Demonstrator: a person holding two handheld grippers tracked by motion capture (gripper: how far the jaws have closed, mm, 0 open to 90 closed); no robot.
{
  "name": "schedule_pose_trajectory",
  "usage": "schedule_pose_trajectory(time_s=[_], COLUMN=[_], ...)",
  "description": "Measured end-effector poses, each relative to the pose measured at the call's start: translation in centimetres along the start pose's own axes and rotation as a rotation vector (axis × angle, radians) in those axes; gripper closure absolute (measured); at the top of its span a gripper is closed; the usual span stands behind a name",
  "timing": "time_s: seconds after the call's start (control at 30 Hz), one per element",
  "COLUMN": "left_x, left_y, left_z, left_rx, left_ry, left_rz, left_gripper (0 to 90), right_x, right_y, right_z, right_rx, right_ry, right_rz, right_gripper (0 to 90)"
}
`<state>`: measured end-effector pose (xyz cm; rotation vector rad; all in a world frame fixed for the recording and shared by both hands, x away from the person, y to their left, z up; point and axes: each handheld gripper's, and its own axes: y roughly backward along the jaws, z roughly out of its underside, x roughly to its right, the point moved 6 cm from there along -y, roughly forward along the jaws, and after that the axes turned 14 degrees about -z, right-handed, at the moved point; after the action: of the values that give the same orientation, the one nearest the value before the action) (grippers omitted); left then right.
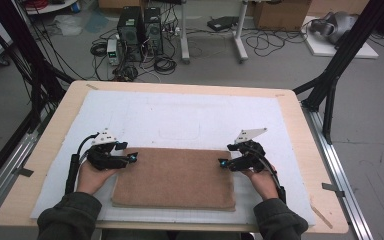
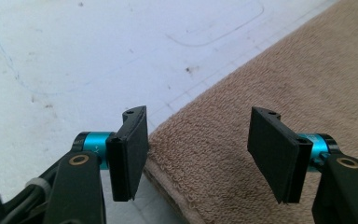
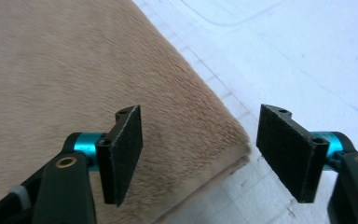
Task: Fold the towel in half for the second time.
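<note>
On the worktop [image 1: 300,120], near its front edge, lies a folded brown towel [image 1: 175,177] resting on a white mat [image 1: 180,115] that covers most of the wooden surface. I hold one hand-held gripper in each hand, one at either short end of the towel.

My left hand-held gripper [image 1: 130,158] sits at the towel's far left corner; my left hand [image 1: 92,175] lies on the mat just beside the towel's left edge. In the left gripper view its jaws stand apart, with the rounded corner and folded edge of the towel [image 2: 242,154] lying below the gap between them; the pads press on nothing.

My right hand-held gripper [image 1: 223,163] sits at the far right corner, with my right hand [image 1: 262,181] on the mat beside the right edge. In the right gripper view [image 3: 198,156] the jaws are likewise spread, and the towel's layered corner [image 3: 177,140] runs beneath the gap, unclamped.

Towel edges: the long sides run parallel to the worktop's front edge; the stacked layers show along the near side and at both corners.

Open room: beyond the towel a broad stretch of bare mat reaches to the far edge, marked with faint outlines. Narrow strips of mat remain to left and right of my hands, then bare wood up to the worktop's rim.
</note>
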<state>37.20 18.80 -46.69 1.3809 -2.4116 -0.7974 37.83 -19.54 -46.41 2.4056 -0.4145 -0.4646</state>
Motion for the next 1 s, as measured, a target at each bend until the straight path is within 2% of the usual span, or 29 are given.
schedule_pose_trajectory(time_s=[0.1, 0.2, 0.27, 0.37, 0.5, 0.7, 0.97, 1.0], left_x=[-0.3, -0.3, -0.3, -0.3, -0.3, -0.4, 0.0, 0.0], left_y=[-0.3, -0.7, -1.0, -1.4, -1.5, -1.6, -1.4, -1.3], left_z=[0.2, 0.4, 0.6, 0.8, 1.0, 1.1, 1.2, 1.2], left_rx=[-0.011, -0.025, -0.043, -0.058, -0.065, -0.069, -0.061, -0.063], left_ry=[0.006, 0.003, -0.004, -0.004, 0.011, 0.025, 0.026, 0.015], left_rz=[-0.005, -0.018, -0.017, -0.014, -0.003, 0.017, 0.052, 0.057], left_gripper=[37.5, 35.9, 34.5, 34.3, 34.8, 39.2, 54.8, 56.8], right_x=[0.6, 0.8, 1.0, 1.2, 1.1, 0.8, 0.2, 0.1], right_y=[-0.5, -0.9, -1.3, -1.4, -1.8, -1.8, -1.7, -1.7], right_z=[0.3, 0.3, 0.4, 0.6, 0.8, 0.8, 0.7, 0.6], right_rx=[-0.005, 0.0, -0.02, -0.015, -0.026, -0.026, -0.045, -0.049], right_ry=[-0.027, -0.032, -0.028, -0.047, -0.061, -0.068, -0.025, -0.022], right_rz=[0.0, -0.008, -0.007, -0.02, -0.04, -0.084, -0.107, -0.106], right_gripper=[27.4, 27.3, 27.0, 27.0, 29.3, 43.1, 60.7, 62.2])
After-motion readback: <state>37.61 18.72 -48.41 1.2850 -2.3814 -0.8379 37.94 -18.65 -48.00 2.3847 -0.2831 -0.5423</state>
